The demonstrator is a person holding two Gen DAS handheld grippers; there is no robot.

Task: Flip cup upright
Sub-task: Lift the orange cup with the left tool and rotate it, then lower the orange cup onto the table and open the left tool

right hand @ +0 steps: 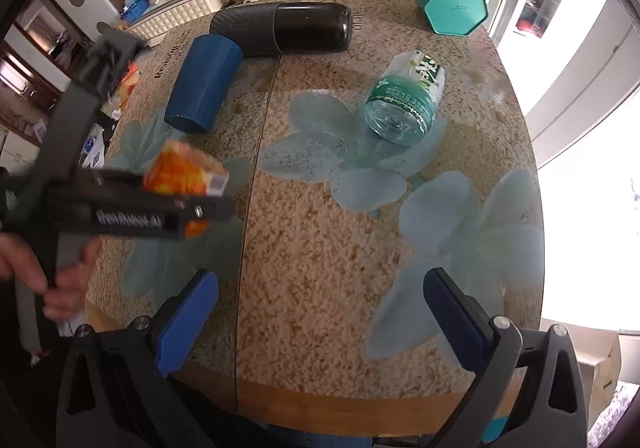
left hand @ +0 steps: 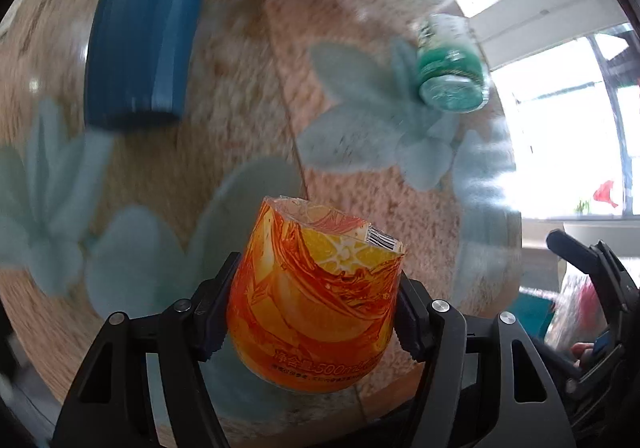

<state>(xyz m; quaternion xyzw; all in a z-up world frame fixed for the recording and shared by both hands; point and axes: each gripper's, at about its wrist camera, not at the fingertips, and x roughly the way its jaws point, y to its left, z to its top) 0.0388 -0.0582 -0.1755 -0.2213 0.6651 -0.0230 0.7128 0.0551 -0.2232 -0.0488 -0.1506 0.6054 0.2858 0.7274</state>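
My left gripper (left hand: pixel 310 312) is shut on an orange cup (left hand: pixel 316 300) made from a cut juice bottle and holds it above the table, its cut rim pointing away from the camera. The right wrist view shows the left gripper (right hand: pixel 200 203) gripping the orange cup (right hand: pixel 184 171) over the table's left side, blurred by motion. My right gripper (right hand: pixel 320 308) is open and empty above the table's near edge. A blue cup (left hand: pixel 144 35) lies on its side at the far left; it also shows in the right wrist view (right hand: pixel 204 83).
A black cylinder (right hand: pixel 288 27) lies at the back. A green cut-bottle cup (right hand: pixel 408 103) lies on its side at the right, and a teal hexagonal box (right hand: pixel 448 3) at the far right. The table (right hand: pixel 320 248) has a speckled top with pale flowers.
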